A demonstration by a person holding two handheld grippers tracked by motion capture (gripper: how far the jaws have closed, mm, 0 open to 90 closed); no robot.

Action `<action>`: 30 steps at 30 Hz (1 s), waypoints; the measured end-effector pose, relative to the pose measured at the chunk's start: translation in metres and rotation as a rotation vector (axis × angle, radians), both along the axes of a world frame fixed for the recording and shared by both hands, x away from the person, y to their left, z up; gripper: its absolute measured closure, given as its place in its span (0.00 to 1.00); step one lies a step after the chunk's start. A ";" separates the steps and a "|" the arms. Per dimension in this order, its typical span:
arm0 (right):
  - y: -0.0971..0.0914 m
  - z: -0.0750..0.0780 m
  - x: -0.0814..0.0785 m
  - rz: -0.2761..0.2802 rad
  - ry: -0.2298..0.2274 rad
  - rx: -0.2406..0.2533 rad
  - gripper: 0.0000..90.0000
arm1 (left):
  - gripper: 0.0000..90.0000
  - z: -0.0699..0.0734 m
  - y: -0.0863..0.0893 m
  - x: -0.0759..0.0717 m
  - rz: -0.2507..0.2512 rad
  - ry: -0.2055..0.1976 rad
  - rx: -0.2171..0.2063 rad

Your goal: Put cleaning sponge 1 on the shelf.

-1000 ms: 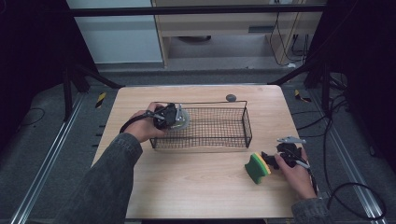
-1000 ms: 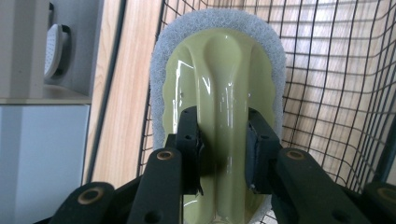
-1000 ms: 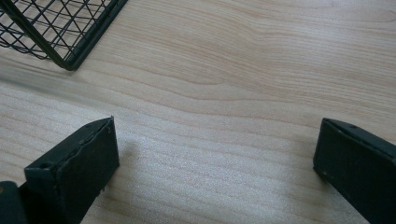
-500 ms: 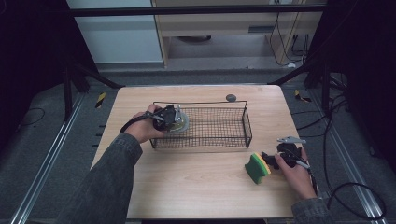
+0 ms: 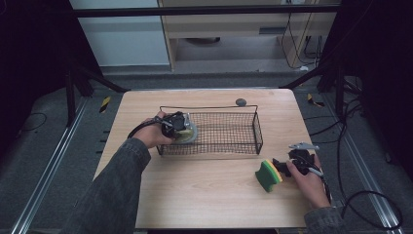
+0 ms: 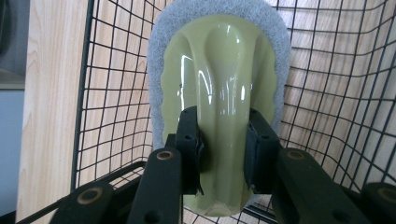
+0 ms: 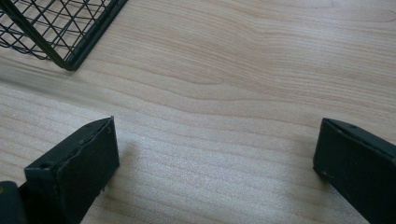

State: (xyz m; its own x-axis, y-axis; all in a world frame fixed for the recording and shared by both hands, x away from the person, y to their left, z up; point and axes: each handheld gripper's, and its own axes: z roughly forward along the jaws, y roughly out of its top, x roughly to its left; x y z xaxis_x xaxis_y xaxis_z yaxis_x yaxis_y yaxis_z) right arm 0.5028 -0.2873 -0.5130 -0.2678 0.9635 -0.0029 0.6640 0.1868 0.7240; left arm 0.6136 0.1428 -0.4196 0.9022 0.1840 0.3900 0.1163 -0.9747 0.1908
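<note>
While clamped by the left claw [image 6: 223,156] at its glossy, slippery ridge, the light scrubber [image 6: 219,74] is held inside the basket [image 5: 257,130]; the right claw [image 7: 215,168] is spread empty.

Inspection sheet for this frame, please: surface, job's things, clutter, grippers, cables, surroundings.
Surface: light wooden table, no spills seen.
Job's things: green-handled scrubber inside the black wire basket, at its left end; green-and-yellow sponge on the table near the right gripper.
Clutter: small dark round object behind the basket.
Grippers: left gripper clamped on the scrubber's handle; right gripper open over bare wood.
Cables: one trails from each gripper.
Surroundings: grey floor, cabinets behind.
</note>
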 end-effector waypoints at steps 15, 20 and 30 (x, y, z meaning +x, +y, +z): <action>0.000 0.000 0.000 0.001 0.000 -0.002 0.01 | 0.77 -0.005 -0.005 0.006 0.009 0.042 0.003; 0.000 0.000 0.000 0.001 0.000 -0.002 0.01 | 0.77 -0.009 -0.007 0.007 0.004 0.059 0.015; 0.000 0.000 0.000 0.001 0.000 -0.002 0.01 | 0.75 -0.006 -0.005 0.007 0.015 0.054 -0.001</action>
